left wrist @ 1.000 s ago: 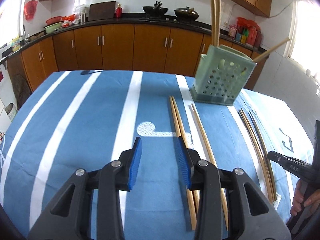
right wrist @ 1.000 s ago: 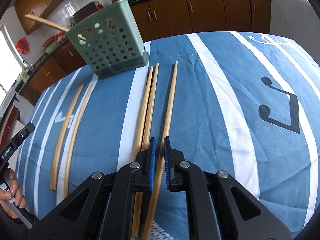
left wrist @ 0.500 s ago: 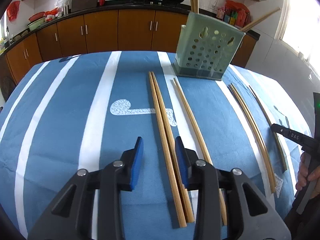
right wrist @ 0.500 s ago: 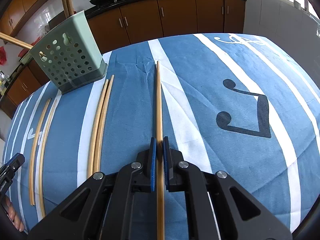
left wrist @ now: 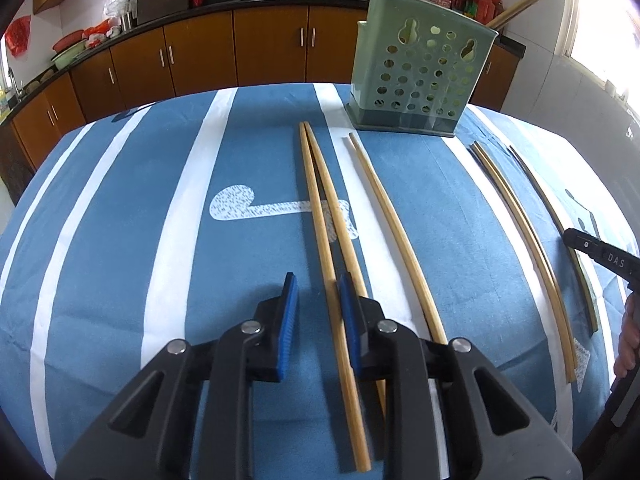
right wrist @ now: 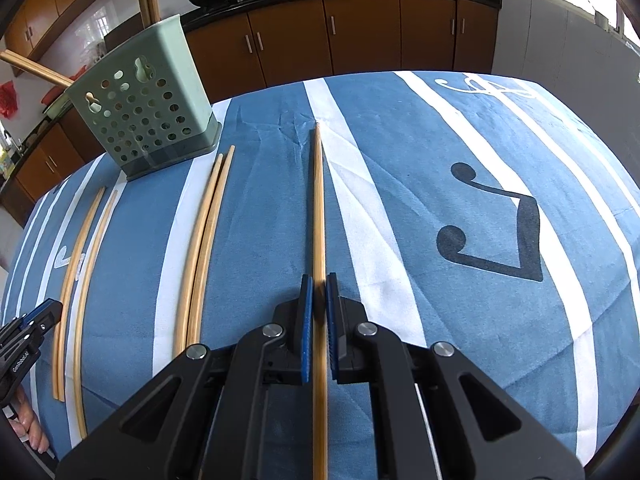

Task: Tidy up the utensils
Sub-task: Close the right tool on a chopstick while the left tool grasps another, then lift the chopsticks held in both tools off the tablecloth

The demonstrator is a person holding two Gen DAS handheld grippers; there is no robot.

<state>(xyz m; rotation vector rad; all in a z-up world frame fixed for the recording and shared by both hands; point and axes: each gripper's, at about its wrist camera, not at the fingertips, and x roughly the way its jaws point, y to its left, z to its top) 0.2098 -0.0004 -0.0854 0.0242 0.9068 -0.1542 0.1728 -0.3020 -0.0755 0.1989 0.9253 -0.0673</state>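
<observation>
A green perforated utensil holder [left wrist: 420, 76] stands at the far side of the blue striped tablecloth [left wrist: 120, 240] and holds several chopsticks; it also shows in the right wrist view [right wrist: 148, 116]. My left gripper [left wrist: 318, 296] is open, its jaws straddling one chopstick of a pair [left wrist: 320, 208] lying on the cloth. A single chopstick [left wrist: 392, 232] lies just right of them. My right gripper [right wrist: 319, 294] is shut on one chopstick [right wrist: 319, 200] that points forward, just above the cloth. Another pair [right wrist: 204, 240] lies to its left.
Two more chopsticks [right wrist: 80, 272] lie at the far left in the right wrist view, near my left gripper's tip [right wrist: 32, 320]. Brown kitchen cabinets [left wrist: 200, 52] and a counter with woks stand behind the table. The cloth's front edge drops off close below both grippers.
My left gripper has moved right and forward so its jaws now straddle a chopstick and have narrowed. My right gripper has lifted its chopstick away from the pair and swung it straight ahead.
</observation>
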